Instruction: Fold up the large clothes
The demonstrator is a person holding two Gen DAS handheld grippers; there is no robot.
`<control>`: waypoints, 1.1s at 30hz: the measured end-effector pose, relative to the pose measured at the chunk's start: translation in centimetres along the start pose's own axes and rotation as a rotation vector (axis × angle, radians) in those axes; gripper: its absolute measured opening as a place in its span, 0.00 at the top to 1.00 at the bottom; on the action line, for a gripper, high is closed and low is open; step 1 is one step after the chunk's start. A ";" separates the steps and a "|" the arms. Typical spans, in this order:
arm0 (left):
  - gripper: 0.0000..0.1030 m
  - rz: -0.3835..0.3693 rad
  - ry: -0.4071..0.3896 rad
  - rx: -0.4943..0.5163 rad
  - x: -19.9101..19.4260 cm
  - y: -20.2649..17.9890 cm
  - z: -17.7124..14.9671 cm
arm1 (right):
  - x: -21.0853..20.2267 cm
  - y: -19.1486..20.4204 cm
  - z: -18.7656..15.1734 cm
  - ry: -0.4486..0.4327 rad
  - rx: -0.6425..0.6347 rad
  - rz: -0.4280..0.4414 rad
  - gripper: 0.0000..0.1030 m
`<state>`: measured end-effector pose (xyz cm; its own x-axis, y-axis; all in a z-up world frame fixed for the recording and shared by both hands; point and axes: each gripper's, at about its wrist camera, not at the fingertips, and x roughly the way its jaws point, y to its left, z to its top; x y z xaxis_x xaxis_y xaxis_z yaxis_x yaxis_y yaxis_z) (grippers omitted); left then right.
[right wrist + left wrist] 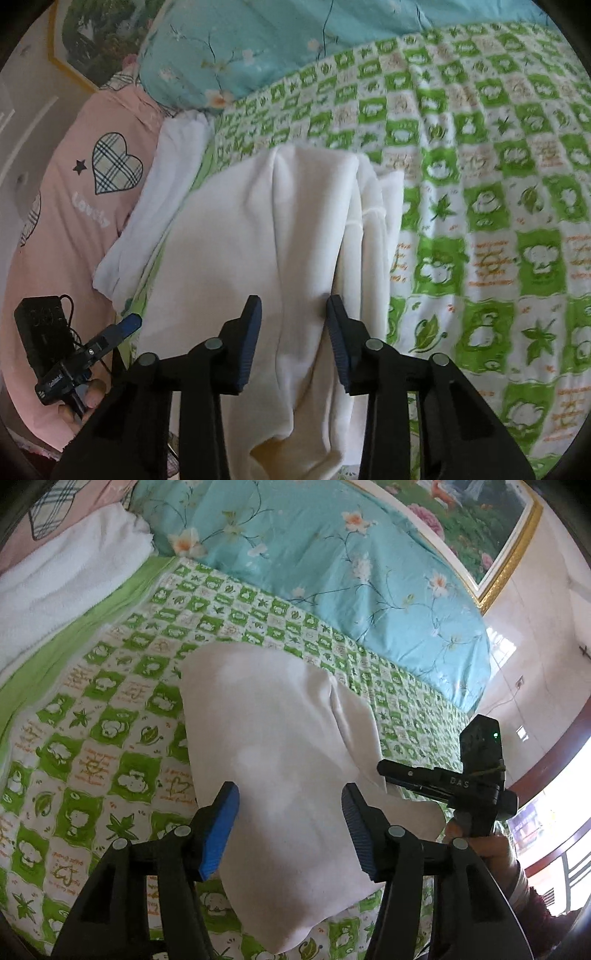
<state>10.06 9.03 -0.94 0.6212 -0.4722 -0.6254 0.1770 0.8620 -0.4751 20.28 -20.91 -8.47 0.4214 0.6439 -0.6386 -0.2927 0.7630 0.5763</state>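
A white garment (273, 760) lies folded into a narrow stack on the green-and-white checked bedspread (110, 709). My left gripper (290, 812) is open, its blue pads either side of the garment's near part, just above it. In the right wrist view the same garment (266, 236) runs away from me with folded layers along its right edge. My right gripper (293, 332) is open over the garment's near end, nothing held. Each gripper shows in the other's view: the right one (443, 779) at the garment's right side, the left one (110, 336) at its left.
A blue floral quilt (332, 561) lies along the far side of the bed. A white towel-like cloth (62, 576) and a pink pillow with a plaid heart (74, 206) lie at the head end. A framed picture (476, 520) hangs on the wall.
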 end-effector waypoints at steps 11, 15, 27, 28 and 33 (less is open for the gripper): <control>0.44 -0.007 -0.013 -0.039 0.5 2.4 -0.6 | 2.4 -1.0 0.5 0.040 0.049 0.048 0.91; 0.45 -0.019 0.012 -0.090 2.3 3.0 -1.1 | 2.2 -0.2 0.7 0.020 0.044 0.084 0.96; 0.45 0.107 0.077 0.126 5.7 -3.4 -1.4 | -1.4 -3.9 0.6 -0.040 0.111 0.032 0.96; 0.44 0.113 0.080 0.130 5.5 -3.4 -1.4 | -0.5 -4.4 0.3 -0.020 0.122 0.023 0.96; 0.46 0.098 0.083 0.107 2.9 -2.8 -0.7 | -0.2 -4.6 -0.3 -0.020 0.166 0.030 0.90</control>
<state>10.85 5.11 -1.81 0.5748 -0.3947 -0.7168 0.2020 0.9173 -0.3431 21.32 -24.48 -11.15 0.4325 0.6636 -0.6104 -0.1598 0.7227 0.6725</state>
